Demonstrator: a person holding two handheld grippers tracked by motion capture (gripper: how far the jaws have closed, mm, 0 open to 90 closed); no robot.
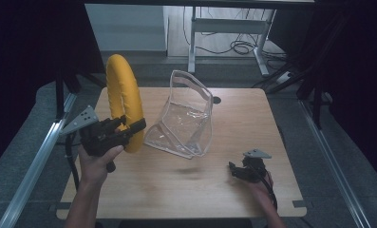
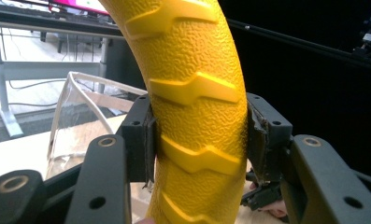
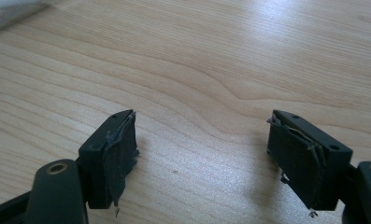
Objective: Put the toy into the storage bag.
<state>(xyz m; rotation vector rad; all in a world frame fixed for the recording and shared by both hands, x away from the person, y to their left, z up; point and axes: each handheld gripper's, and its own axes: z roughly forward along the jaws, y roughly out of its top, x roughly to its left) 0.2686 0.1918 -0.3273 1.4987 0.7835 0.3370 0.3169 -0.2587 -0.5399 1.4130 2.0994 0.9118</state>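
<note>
I see the left gripper point(image 1: 129, 129) with its fingers point(image 2: 139, 140) clamped on the yellow ring point(image 1: 124, 97), which stands upright at the left of the wooden surface point(image 1: 233, 123), perhaps touching it. Just beside it stands the clear bag point(image 1: 183, 118). The right gripper point(image 3: 202, 158) has its fingers apart above bare wood.

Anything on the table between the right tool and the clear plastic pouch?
No. In the high view, only bare wooden table lies between the open right tool and the clear plastic pouch. The right gripper view shows bare wood ahead too.
</note>
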